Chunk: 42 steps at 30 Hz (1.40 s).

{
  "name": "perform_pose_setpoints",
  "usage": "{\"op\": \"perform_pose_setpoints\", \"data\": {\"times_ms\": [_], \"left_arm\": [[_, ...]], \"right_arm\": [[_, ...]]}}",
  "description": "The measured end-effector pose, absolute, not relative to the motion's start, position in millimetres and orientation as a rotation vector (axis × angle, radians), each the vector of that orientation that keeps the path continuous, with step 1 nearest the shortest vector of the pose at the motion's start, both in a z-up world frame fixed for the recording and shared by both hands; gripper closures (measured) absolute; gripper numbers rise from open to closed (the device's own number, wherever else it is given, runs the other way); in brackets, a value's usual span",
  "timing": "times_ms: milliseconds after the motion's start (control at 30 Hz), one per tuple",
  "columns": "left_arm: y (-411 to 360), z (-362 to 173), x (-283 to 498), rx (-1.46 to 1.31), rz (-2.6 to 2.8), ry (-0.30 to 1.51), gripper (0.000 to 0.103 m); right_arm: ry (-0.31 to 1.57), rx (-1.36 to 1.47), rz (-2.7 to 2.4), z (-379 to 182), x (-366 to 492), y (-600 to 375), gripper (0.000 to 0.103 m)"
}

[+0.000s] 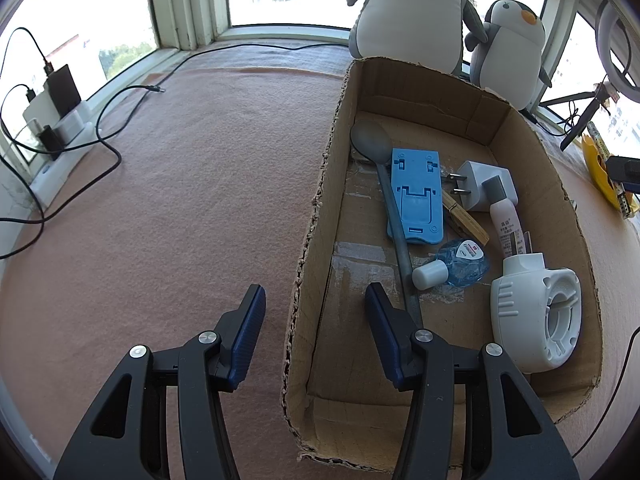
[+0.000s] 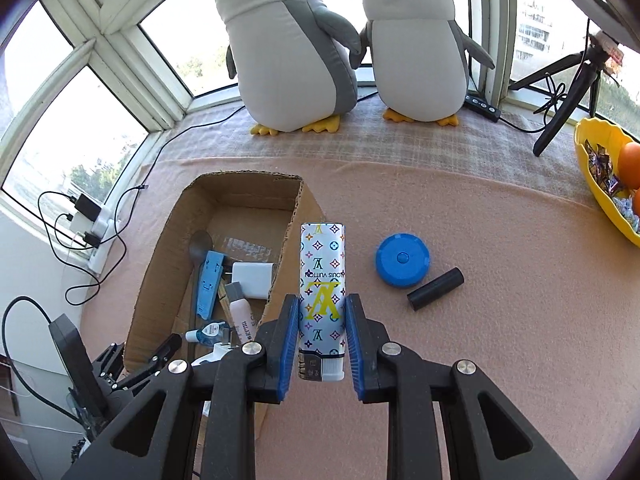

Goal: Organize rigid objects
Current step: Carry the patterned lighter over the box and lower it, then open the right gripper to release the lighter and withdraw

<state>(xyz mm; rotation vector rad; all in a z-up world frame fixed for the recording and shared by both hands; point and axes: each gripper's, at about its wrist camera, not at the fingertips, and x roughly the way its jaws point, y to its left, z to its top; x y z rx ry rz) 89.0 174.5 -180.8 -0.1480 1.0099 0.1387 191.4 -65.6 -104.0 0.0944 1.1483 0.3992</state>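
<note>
**Lighter clamped beside the cardboard box; left tool open over the box wall**

The right gripper (image 2: 322, 316) is clenched on a patterned lighter (image 2: 322, 264). Its blue pads (image 2: 289, 320) press the lighter's two long sides, with the metal head end nearest the camera. In the right wrist view the lighter sits just outside the right wall of the cardboard box (image 2: 160, 272), over the pink blanket (image 2: 480, 360).

Farther right of the box, a blue round tape measure (image 2: 402, 260) lies on the blanket. A black cylinder (image 2: 435, 289) lies just beside it.

The left gripper (image 1: 316, 312) is released, with its jaws spread wide. One finger is inside the box and the other outside, so the torn left wall stands between them, apparently untouched.

Inside the box lie:
- a grey spoon (image 1: 370, 138)
- a blue folding stand (image 1: 416, 196)
- a wooden clothespin (image 1: 466, 220)
- a white charger plug (image 1: 486, 182)
- a pink tube (image 1: 508, 224)
- a small blue bottle (image 1: 460, 262)
- a white plastic device (image 1: 536, 312)

Two plush penguins (image 2: 288, 40) stand beyond the box by the window.
</note>
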Motion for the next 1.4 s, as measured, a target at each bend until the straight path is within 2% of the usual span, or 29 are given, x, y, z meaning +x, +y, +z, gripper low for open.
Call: {"op": "perform_pose_setpoints", "data": {"times_ms": [567,1067,1100,1167,1233,1400], "left_arm": [[174.8,-180.8,88.9,-0.148,0.138,1.009,0.052],[175.0,-180.9,88.8,-0.148,0.139,1.009,0.051],[174.9,-181.0,88.8,-0.147,0.138,1.009,0.051],[175.2,-180.9,88.8,-0.148,0.138,1.010,0.051],[175.3,-180.9,88.6,-0.148,0.138,1.009,0.051],[175.3,-180.7,88.7,-0.147,0.139,1.009,0.051]], "right_arm": [[1.185,0.067,0.536,-124.7,189.1,26.1,0.082],[1.221,0.037,0.569,-146.4,188.1,52.1,0.082],[1.214,0.042,0.568,-145.7,187.8,52.3,0.081],[1.203,0.051,0.570,-143.0,188.6,51.4,0.062],[1.181,0.053,0.569,-138.8,188.4,49.3,0.055],[1.165,0.058,0.568,-132.7,190.2,42.5,0.055]]}}
